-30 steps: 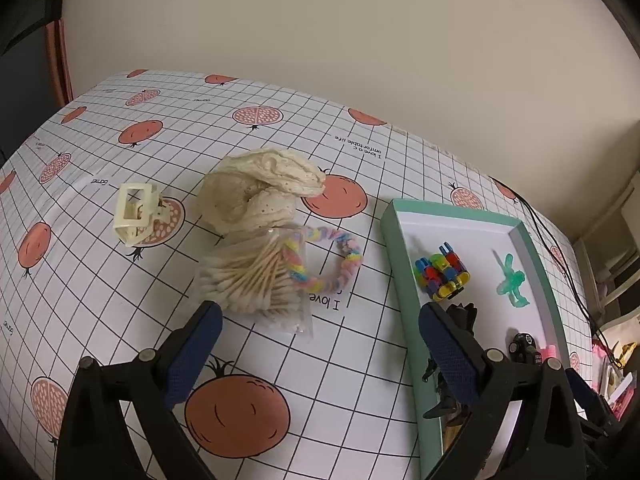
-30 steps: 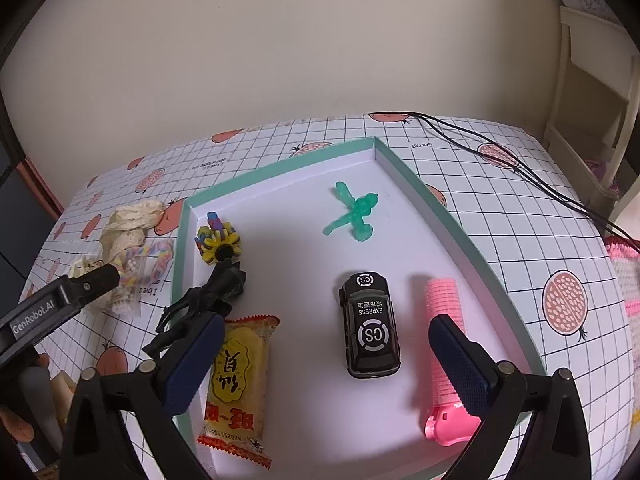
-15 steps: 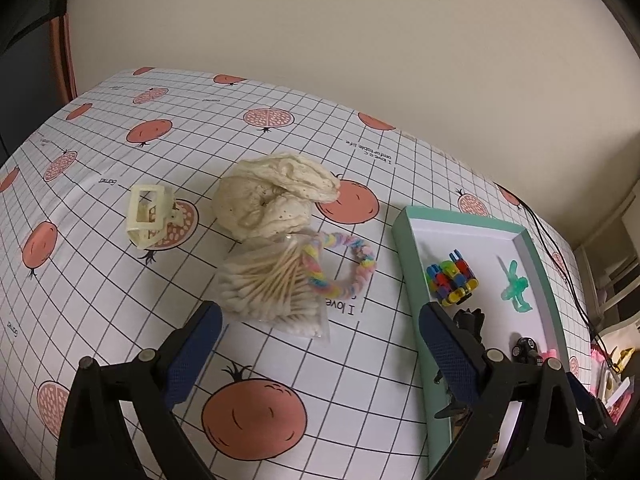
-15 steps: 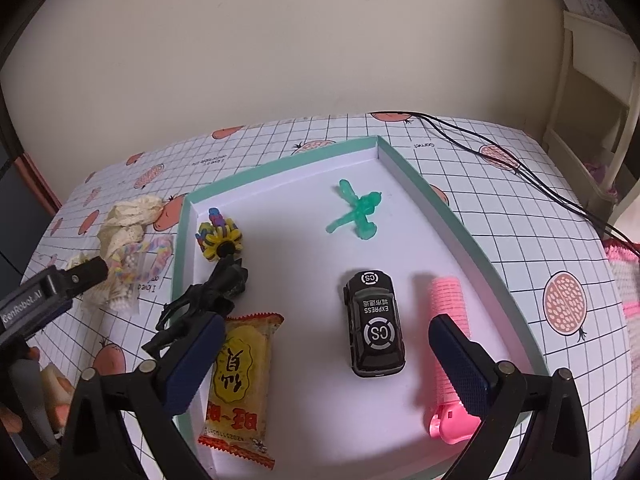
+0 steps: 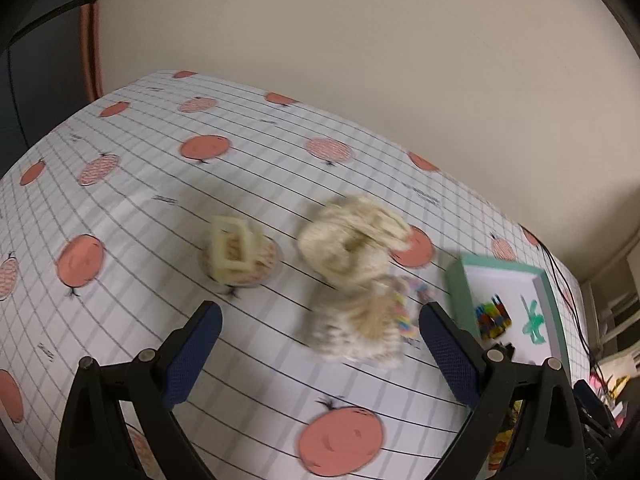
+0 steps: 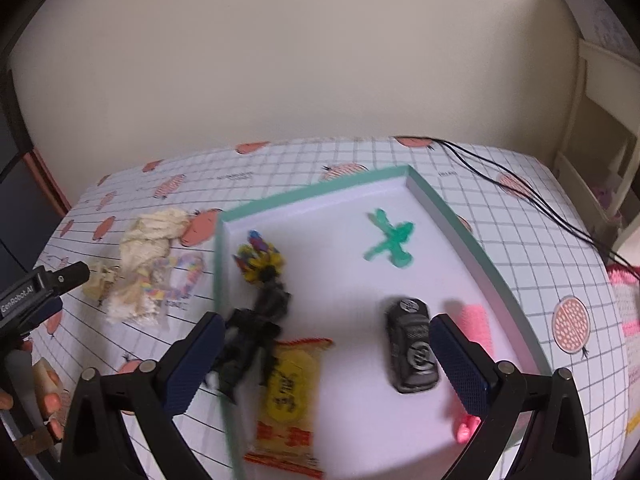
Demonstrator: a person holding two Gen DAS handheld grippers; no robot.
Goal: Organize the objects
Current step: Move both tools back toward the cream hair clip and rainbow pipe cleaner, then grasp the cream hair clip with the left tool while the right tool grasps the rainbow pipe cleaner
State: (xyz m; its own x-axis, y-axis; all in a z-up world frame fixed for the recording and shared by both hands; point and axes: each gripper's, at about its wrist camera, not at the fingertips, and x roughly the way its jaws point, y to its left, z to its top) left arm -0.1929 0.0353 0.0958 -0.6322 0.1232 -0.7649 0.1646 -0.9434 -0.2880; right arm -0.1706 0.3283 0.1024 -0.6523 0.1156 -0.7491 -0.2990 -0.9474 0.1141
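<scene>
The left gripper (image 5: 320, 344) is spread wide and empty above the desk; the right gripper (image 6: 326, 346) is likewise spread, over the tray (image 6: 460, 216). Four items lie outside the tray's left edge, mid-desk: clip (image 5: 234, 252), cloth (image 5: 352, 248), swab bag (image 5: 360, 332), bead ring (image 5: 408, 308). The clip is probably light, rigid and slippery: grip across its frame. The cloth is soft: pinch a fold. The bag likely crinkles and slides: take it by an edge. Compared with a second ago, the left view has swung left, centring the clip; the items lie as before.
</scene>
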